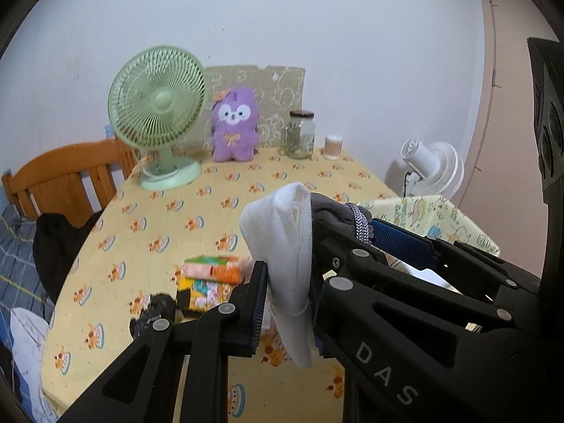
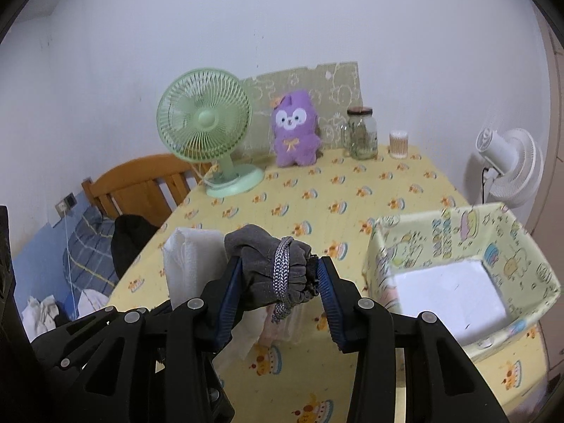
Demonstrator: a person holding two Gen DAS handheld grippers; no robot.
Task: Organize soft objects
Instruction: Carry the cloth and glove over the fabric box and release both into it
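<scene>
The left tool (image 1: 289, 282) is clamped on a white cloth (image 1: 282, 232), held up off the bench (image 1: 169, 211). Just beside it, the right tool (image 2: 282, 275) pinches a grey bundle (image 2: 271, 264) wound with braided cord. Right of them sits a yellow fabric bin (image 2: 458, 246). Under the left tool lies a stack of folded cloths (image 1: 211, 275). Farther back stand a green fan (image 2: 208, 130), a purple plush (image 2: 294, 130) and a jar (image 2: 361, 134).

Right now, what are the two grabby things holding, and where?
The left hand-held gripper pinches the white cloth around its middle. The right hand-held gripper squeezes the bunched grey fabric across its middle, near its braided cord.
</scene>
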